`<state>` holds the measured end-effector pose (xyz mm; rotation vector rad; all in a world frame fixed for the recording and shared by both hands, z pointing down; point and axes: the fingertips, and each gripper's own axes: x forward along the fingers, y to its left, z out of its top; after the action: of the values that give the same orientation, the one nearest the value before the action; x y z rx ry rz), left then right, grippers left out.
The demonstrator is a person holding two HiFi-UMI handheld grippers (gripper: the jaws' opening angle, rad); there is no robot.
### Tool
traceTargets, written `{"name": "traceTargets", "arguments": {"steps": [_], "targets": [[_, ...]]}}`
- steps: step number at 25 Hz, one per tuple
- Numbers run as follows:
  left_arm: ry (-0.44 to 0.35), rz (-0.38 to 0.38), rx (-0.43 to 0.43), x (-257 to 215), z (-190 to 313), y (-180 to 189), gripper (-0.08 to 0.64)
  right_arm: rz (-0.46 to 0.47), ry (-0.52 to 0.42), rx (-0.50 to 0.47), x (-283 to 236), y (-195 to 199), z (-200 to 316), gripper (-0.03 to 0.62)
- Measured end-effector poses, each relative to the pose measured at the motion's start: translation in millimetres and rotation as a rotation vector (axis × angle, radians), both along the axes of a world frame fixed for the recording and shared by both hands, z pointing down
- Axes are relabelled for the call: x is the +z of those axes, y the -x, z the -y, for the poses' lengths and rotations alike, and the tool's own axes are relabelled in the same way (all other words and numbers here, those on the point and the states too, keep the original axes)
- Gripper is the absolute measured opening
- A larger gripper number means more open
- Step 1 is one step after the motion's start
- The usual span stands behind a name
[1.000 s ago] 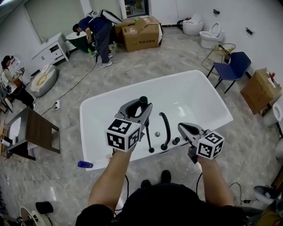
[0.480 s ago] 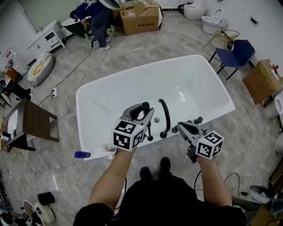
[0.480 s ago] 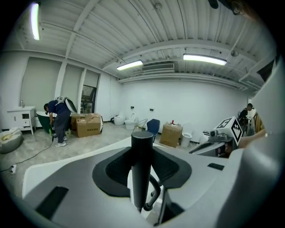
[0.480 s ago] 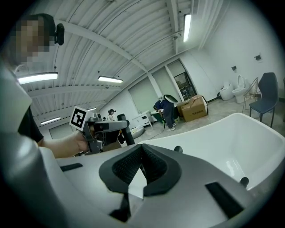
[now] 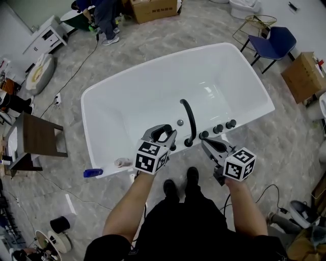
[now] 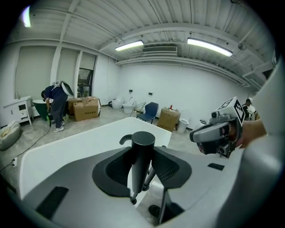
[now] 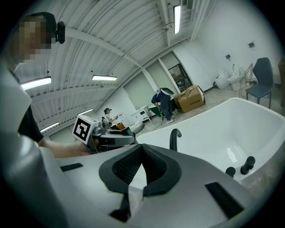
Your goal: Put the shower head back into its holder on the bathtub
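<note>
A white bathtub (image 5: 120,81) lies below me, with a black arched spout (image 5: 189,122) and black knobs (image 5: 218,128) on its near rim. My left gripper (image 5: 162,134) is shut on the black shower head (image 5: 164,131) and hangs over the near rim, left of the spout. In the left gripper view the shower head's round handle (image 6: 141,156) stands upright between the pads, a thin black hose (image 6: 150,174) trailing below. My right gripper (image 5: 206,143) is shut and empty, just right of the spout's base; its pads (image 7: 130,165) meet at the tips. The holder is hidden.
A blue chair (image 5: 275,41) and a cardboard box (image 5: 304,76) stand past the tub's right end. A wooden table (image 5: 39,138) is at the left. A blue object (image 5: 93,173) lies by the tub's near left corner. A person (image 5: 104,15) bends over at the far left.
Both grippers have come down toward the tub's near rim, the left more than the right, with the shower head still in it. The head view has tilted further down.
</note>
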<state>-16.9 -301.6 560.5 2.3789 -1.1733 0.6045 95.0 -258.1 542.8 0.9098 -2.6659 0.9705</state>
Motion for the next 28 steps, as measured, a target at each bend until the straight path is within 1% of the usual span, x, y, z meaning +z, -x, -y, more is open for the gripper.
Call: {"name": "traceTargets", "arguments": {"steps": [5, 10, 13, 21, 28], "targets": [[0.057, 0.028, 0.021, 29.5, -11.1, -5.1, 0.152, -0.001, 0.027, 0.008, 10.1, -4.1, -5.4, 0.017], [0.097, 0.07, 0.079, 54.7, -21.6, -14.0, 0.152, 0.0, 0.032, 0.018, 11.4, -5.4, -6.1, 0.017], [0.113, 0.085, 0.098, 66.3, -26.5, -18.3, 0.152, -0.001, 0.037, 0.024, 13.4, -7.4, -8.4, 0.017], [0.139, 0.11, 0.11, 85.2, -26.1, -14.7, 0.152, -0.006, 0.065, 0.041, 22.3, -11.8, -17.5, 0.017], [0.196, 0.139, 0.108, 118.4, -35.7, -8.7, 0.153, -0.019, 0.097, 0.046, 37.4, -15.8, -29.0, 0.017]]}}
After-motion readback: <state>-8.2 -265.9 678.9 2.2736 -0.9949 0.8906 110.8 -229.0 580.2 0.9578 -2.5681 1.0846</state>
